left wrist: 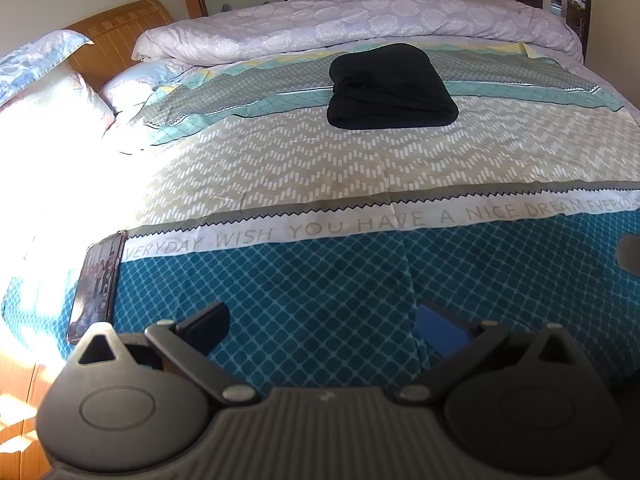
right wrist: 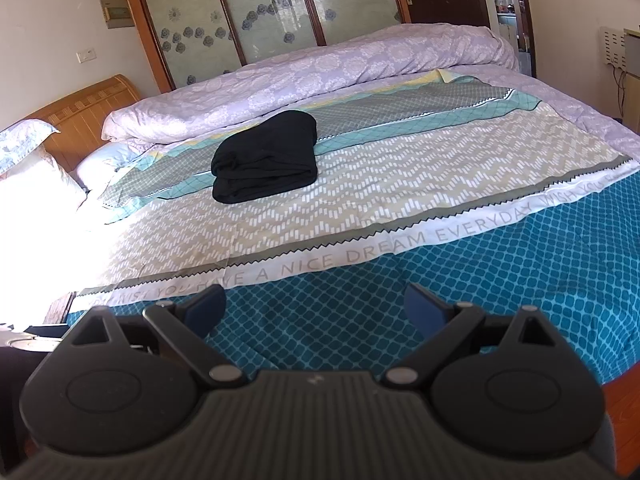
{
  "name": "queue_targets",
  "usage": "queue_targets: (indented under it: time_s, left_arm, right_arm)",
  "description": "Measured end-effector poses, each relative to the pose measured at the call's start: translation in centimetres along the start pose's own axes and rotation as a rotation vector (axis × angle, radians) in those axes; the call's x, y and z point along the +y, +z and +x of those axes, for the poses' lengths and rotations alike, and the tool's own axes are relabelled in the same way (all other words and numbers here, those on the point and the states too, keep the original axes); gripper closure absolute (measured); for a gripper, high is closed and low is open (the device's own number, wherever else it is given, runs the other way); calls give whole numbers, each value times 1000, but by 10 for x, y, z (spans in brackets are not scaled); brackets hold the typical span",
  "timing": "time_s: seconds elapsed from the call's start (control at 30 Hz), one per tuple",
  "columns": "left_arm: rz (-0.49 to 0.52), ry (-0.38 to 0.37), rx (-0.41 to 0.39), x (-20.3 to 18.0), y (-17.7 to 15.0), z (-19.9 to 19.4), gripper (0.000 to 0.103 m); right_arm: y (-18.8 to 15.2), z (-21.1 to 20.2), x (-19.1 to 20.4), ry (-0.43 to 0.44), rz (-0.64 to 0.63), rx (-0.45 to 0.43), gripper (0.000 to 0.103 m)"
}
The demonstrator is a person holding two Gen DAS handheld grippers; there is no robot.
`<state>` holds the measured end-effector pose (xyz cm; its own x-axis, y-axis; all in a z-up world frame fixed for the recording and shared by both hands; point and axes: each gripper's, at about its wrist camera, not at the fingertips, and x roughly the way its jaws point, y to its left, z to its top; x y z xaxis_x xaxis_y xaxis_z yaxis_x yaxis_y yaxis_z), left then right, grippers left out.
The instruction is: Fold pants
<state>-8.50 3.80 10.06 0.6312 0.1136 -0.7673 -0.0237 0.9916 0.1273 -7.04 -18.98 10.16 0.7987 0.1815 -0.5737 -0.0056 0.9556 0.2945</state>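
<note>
Pants sit as a compact black bundle mid-bed, on the patterned sheet, just in front of the rolled lilac duvet. Layers stacked w/ a rounded fold edge, so prob. already folded; looks done or near done.

Left hand-held gripper: jaws wide apart, nothing between, low over the teal part of the sheet at the near bed edge, well apart from the pants. Right hand-held gripper: same, jaws spread, empty, near edge.

Both hang back from the bundle, which fits a release/retreat pose, not a grasp approach.

Phone lies at the left bed edge, clear of the work area. Pillows by the headboard, washed out by sun.

If another fold were wanted, the thick bundle might spring open.
</note>
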Motion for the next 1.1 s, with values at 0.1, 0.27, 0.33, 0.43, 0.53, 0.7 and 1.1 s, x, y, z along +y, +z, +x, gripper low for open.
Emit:
queue_targets:
  time_s: [0.1,0.27,0.33,0.43,0.53,0.7,1.1]
  left_arm:
    - [-8,-2,-9,0,1,-2,0]
    - [-19,-1,-31,2,2,-5,0]
    - [-22,-2,-34,3,2,-6,0]
    - [-21,-2,-35,4,2,-6,0]
    - [-15,2,-37,2,1,-5,0]
    - [-22,4,-14,2,0,-3,0]
    - [-21,5,-17,2,0,-5,0]
  right_arm:
    - [0,-1,0,0,0,-5,6]
    - [0,-1,1,-1,1,-5,6]
    - [0,-1,1,-2,1,-5,6]
    - [-1,-1,1,-2,0,-6,6]
    - [-1,-1,1,-2,1,-6,6]
    - [-1,-1,1,-2,0,-5,6]
    - [-2,0,1,-1,-1,-3,6]
